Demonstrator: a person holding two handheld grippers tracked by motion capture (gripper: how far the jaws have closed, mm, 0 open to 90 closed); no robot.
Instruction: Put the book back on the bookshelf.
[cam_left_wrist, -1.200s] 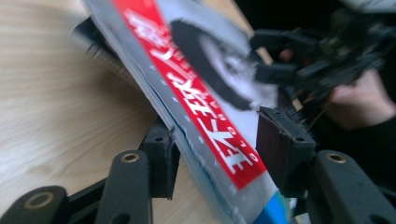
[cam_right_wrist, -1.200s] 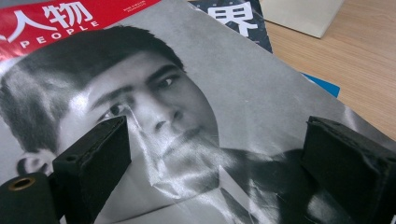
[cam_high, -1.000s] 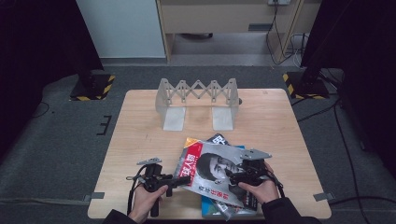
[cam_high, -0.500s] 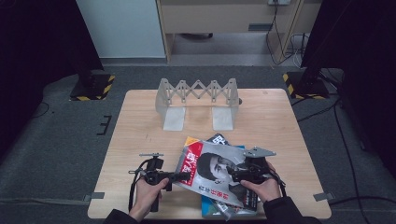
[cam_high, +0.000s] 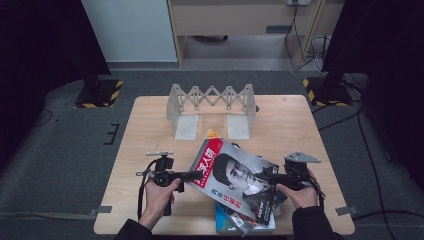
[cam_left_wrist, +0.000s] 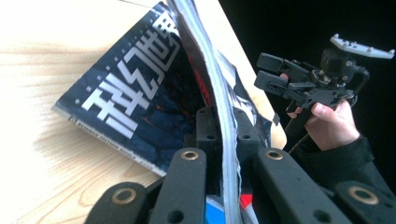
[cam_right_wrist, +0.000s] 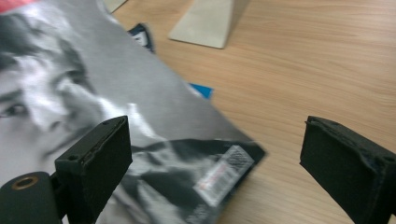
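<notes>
At near table edge: left gripper clamps magazine spine edge; right gripper jaws stand wide apart, unloaded.
Magazine lifted and tilted, portrait cover up, long axis running from far-left toward near-right, above a stack of other magazines. Grey folding rack stands beyond, well apart, on wooden table.

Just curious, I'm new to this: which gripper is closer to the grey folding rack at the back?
Left. The left gripper sits below the rack's left foot; the right gripper is slightly farther, off to its right.
</notes>
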